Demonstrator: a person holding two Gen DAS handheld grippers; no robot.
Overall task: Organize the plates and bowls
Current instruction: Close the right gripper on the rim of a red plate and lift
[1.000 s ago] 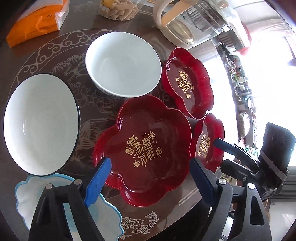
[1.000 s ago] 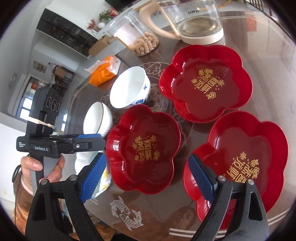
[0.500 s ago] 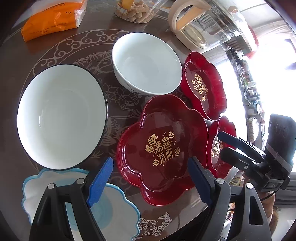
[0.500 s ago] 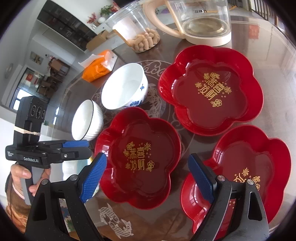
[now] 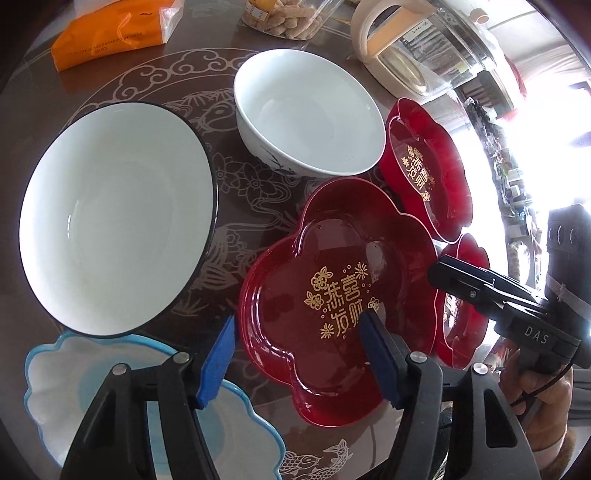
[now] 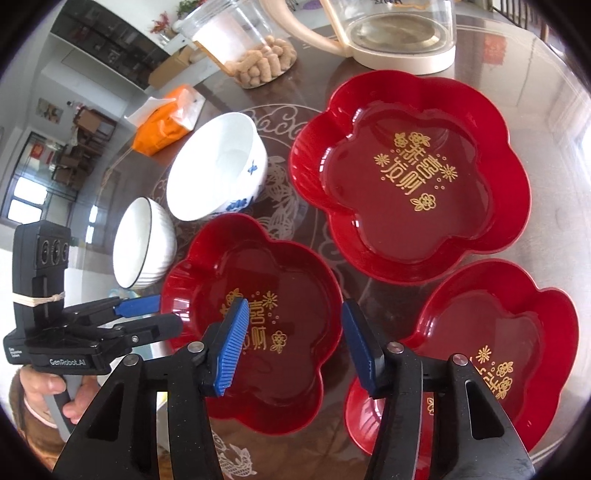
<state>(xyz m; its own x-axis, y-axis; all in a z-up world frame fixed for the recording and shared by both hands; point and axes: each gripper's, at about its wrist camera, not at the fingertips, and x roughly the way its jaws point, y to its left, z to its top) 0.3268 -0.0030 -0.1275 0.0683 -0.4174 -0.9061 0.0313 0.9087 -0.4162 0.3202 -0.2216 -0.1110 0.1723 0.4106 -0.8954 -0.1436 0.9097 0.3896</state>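
Three red flower-shaped plates lie on the table: a near one (image 5: 332, 295) (image 6: 255, 314), a far one (image 5: 428, 166) (image 6: 410, 173) and a right one (image 6: 476, 343). A black-rimmed white bowl (image 5: 114, 210) (image 6: 144, 247) and a white bowl with blue print (image 5: 306, 110) (image 6: 218, 166) stand left of them. A light blue scalloped plate (image 5: 92, 387) lies under my left gripper. My left gripper (image 5: 295, 350) is open and empty over the near red plate's left edge. My right gripper (image 6: 291, 347) is open and empty over the same plate's right edge.
A glass kettle with a cream base (image 6: 399, 37) (image 5: 413, 48), a jar of peanuts (image 6: 255, 55) and an orange tissue pack (image 5: 114, 29) (image 6: 166, 118) stand at the back of the round glass-topped table (image 5: 147, 74).
Both grippers have moved in over the near red plate and their fingers have closed partway. The left view has shifted left, so the black-rimmed bowl looms larger.
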